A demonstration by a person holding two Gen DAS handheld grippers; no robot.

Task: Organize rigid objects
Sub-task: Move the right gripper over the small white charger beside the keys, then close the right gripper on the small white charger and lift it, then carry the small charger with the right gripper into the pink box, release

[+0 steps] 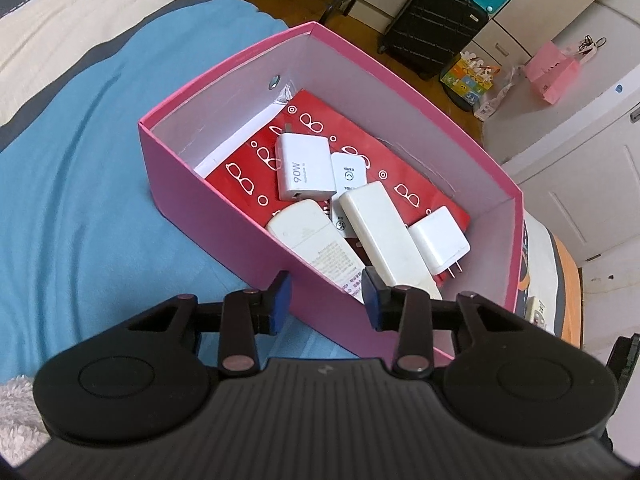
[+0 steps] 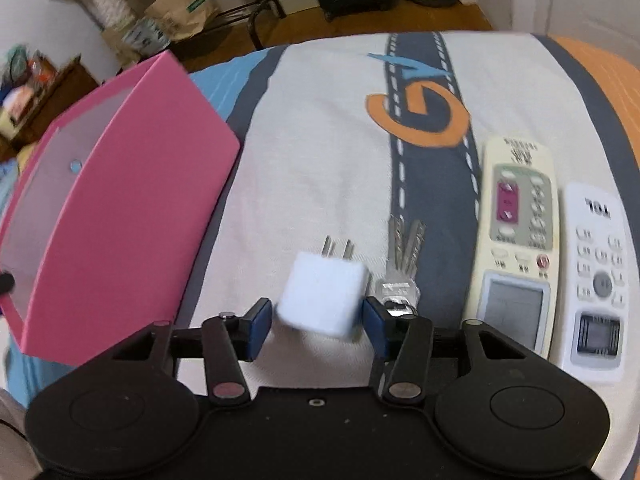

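Charger cube (image 2: 323, 299) sits between the blue pads of our right tool (image 2: 318, 326), prongs pointing straight ahead; the jaws stand spread, with a gap showing on the left side, so we judge it not yet pinched. Keys (image 2: 400, 264) lie just right of it, two remotes (image 2: 518, 240) farther right. The pink box (image 2: 120, 200) lies to the left of this tool. Our left tool (image 1: 326, 300) hangs spread and empty over the box's near wall (image 1: 240, 216), where chargers (image 1: 306, 168) already lie.

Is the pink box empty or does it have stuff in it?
Not empty. The pink box has no lid on and holds several white chargers on a red sheet.
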